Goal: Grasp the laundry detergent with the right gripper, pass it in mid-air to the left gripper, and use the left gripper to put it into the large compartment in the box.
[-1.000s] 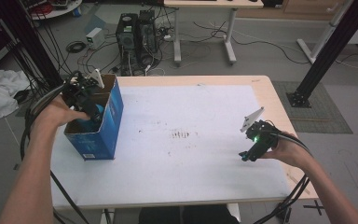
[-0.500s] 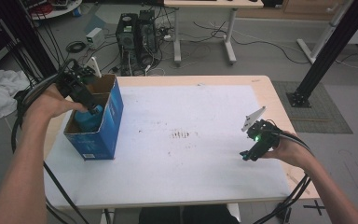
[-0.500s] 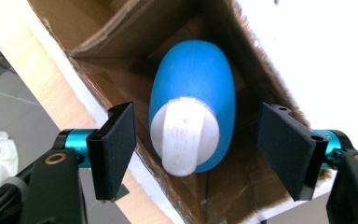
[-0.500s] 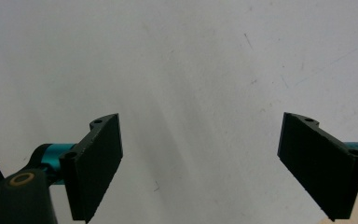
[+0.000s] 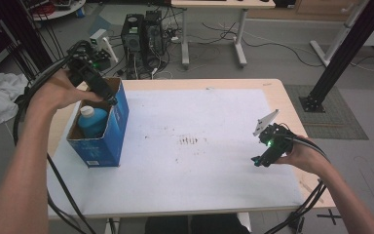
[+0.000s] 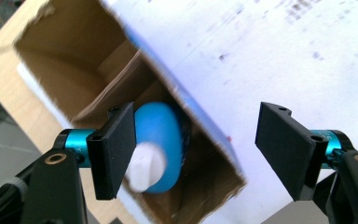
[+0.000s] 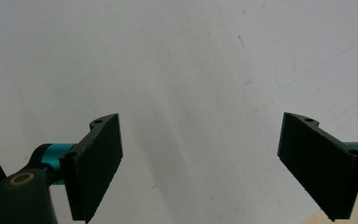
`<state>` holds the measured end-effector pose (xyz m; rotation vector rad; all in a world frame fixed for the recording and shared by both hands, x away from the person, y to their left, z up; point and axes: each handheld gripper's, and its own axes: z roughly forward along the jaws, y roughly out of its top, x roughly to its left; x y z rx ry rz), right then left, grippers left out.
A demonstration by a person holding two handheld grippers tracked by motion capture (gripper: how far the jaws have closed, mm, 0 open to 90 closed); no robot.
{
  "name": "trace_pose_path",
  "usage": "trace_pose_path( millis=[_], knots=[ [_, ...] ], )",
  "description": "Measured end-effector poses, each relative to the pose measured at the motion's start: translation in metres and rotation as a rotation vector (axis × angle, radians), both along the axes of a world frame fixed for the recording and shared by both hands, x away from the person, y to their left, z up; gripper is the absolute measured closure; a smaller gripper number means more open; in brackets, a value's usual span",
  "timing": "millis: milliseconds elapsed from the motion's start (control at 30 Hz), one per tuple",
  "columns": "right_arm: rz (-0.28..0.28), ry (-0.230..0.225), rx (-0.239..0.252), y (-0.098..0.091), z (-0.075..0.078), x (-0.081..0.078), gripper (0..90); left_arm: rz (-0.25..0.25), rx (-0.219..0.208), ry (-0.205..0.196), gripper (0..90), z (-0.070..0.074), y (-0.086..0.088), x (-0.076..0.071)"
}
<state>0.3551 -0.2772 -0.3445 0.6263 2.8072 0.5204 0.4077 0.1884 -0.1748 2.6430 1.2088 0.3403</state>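
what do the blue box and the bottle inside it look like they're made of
The box looks like cardboard: printed glossy blue outside, raw brown inside, with a ragged torn edge along its open top. The bottle looks like smooth plastic, a solid blue body with a white cap; the left gripper view blurs it, so whether its surface is shiny or matte stays uncertain.

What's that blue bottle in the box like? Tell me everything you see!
The blue bottle looks like smooth plastic, with a rounded body and a white screw cap. It stands upright inside the open cardboard box, which is brown inside and blue outside, near the table's left edge. The box walls hide its lower part. The left gripper hangs just above it with jaws apart, not touching it. Any label is hidden.
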Motion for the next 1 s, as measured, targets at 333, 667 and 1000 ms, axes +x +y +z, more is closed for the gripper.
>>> trace_pose_path(
  millis=[333,667,1000],
  knots=[
    [-0.004,-0.008,-0.007,-0.001,0.007,0.001,13.1,-0.118,0.009,0.021,29.1,-0.002,-0.044,0.003],
    [-0.006,-0.008,-0.013,0.001,0.006,0.002,13.1,-0.234,-0.004,0.052,29.1,-0.021,-0.088,-0.001],
    [-0.009,-0.007,-0.017,0.003,0.007,0.002,13.1,-0.290,-0.023,0.074,29.1,-0.042,-0.114,-0.005]
  ],
)
